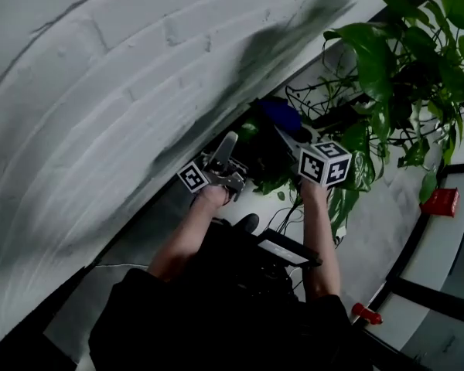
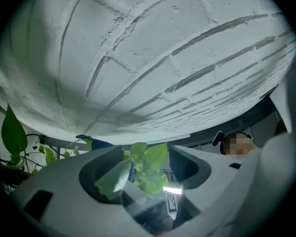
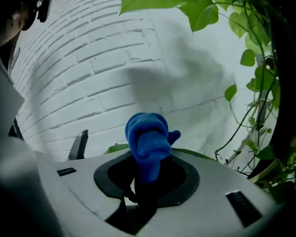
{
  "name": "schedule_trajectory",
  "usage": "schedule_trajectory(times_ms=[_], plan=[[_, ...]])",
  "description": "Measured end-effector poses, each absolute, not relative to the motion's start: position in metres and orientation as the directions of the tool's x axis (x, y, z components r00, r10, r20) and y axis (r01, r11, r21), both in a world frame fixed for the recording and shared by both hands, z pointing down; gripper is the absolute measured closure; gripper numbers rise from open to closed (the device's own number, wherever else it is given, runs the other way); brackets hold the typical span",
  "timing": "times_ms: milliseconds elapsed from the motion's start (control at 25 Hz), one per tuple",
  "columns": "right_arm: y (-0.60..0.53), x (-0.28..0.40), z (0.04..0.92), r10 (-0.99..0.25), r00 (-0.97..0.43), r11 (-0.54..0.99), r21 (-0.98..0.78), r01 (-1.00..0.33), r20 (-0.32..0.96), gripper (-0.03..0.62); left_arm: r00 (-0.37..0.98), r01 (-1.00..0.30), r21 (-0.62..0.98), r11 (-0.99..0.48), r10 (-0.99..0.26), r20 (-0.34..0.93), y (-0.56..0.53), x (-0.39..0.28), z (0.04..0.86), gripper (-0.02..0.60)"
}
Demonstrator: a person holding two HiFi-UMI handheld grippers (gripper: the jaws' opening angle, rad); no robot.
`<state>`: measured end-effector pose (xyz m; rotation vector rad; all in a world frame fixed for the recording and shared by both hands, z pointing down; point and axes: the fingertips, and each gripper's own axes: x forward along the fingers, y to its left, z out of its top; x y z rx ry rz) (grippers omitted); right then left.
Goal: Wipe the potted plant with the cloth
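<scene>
The potted plant (image 1: pixel 402 60) spreads large green leaves and thin vines at the upper right, beside the white brick wall. My right gripper (image 1: pixel 290 134) is shut on a bunched blue cloth (image 1: pixel 278 114), which sticks out past the jaws (image 3: pixel 147 157) over a broad leaf (image 3: pixel 187 153). My left gripper (image 1: pixel 226 151) is to its left and points up at the wall. In the left gripper view its jaws (image 2: pixel 147 152) stand apart, with a cluster of small green leaves (image 2: pixel 150 174) in the gap. I cannot see either pad pressing on them.
The white brick wall (image 1: pixel 100 91) fills the left and top. Vines hang at the right in the right gripper view (image 3: pixel 256 58). A red object (image 1: pixel 441 202) sits at the far right by dark frame rails (image 1: pixel 417 238). A black device (image 1: pixel 282 250) hangs at the person's chest.
</scene>
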<state>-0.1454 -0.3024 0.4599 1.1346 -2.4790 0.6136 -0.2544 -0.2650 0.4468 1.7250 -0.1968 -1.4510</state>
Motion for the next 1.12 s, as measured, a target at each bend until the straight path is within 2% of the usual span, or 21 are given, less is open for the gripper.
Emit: schedule_trajectory(times_ms=[520, 600, 800, 960, 1120], plan=[[-0.271, -0.189, 0.457, -0.501, -0.758, 0.741, -0.246, -0.625, 0.417, 0.474, 0.321, 0.404, 0.686, -0.605, -0.609, -0.725, -0.264, -0.242, 0.448, 0.284], [-0.265, -0.183, 0.446, -0.528, -0.764, 0.733, -0.254, -0.631, 0.372, 0.474, 0.316, 0.414, 0.694, -0.589, -0.622, -0.716, -0.259, -0.242, 0.451, 0.284], [-0.283, -0.14, 0.387, -0.685, -0.69, 0.663, -0.192, -0.723, 0.232, 0.474, 0.309, 0.419, 0.685, -0.596, -0.616, -0.724, -0.261, -0.245, 0.449, 0.284], [-0.284, -0.127, 0.388, -0.71, -0.662, 0.634, -0.19, -0.749, 0.24, 0.474, 0.3, 0.416, 0.683, -0.601, -0.618, -0.726, -0.26, -0.251, 0.449, 0.283], [-0.275, -0.15, 0.417, -0.655, -0.689, 0.665, -0.196, -0.721, 0.311, 0.474, 0.298, 0.416, 0.677, -0.607, -0.612, -0.732, -0.258, -0.253, 0.445, 0.283]])
